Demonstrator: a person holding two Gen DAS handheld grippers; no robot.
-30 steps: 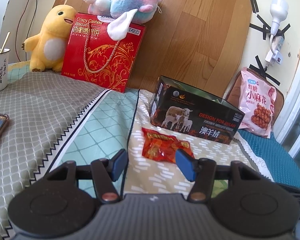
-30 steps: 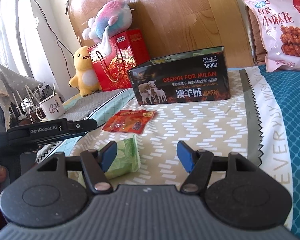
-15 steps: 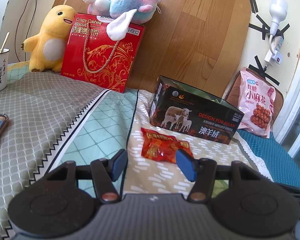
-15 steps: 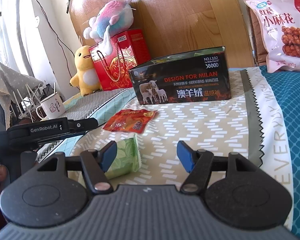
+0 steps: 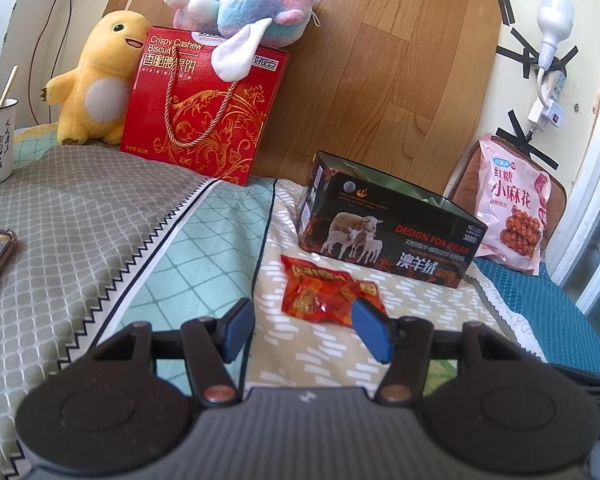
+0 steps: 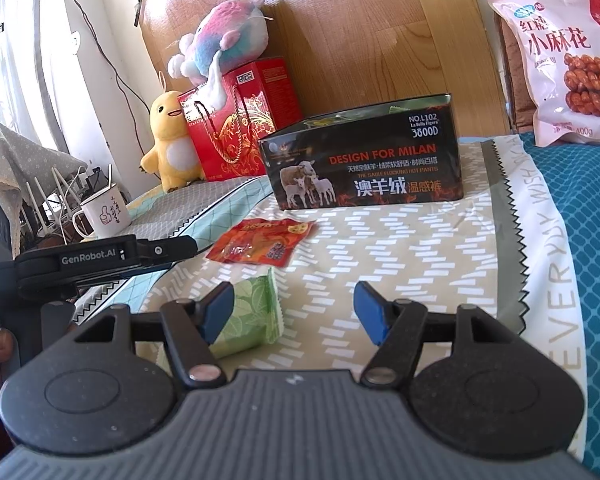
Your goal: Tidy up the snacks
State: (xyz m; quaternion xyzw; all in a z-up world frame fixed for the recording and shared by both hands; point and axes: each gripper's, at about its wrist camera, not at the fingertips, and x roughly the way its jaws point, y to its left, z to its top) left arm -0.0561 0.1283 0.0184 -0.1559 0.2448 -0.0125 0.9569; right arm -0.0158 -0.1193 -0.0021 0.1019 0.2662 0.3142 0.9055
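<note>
A crinkled red snack packet (image 5: 327, 295) with yellow print lies flat on the bed (image 5: 100, 232), just in front of the open black box (image 5: 384, 232) printed with sheep. A green leaf-patterned packet (image 6: 256, 312) lies nearer, beside the right claw's (image 6: 294, 314) left finger. Both the left claw (image 5: 306, 330) and the right one stand released, with nothing between their blue pads.

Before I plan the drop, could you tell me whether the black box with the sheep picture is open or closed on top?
Open: the black box shows no lid, with wrappers peeking above its rim.
</note>
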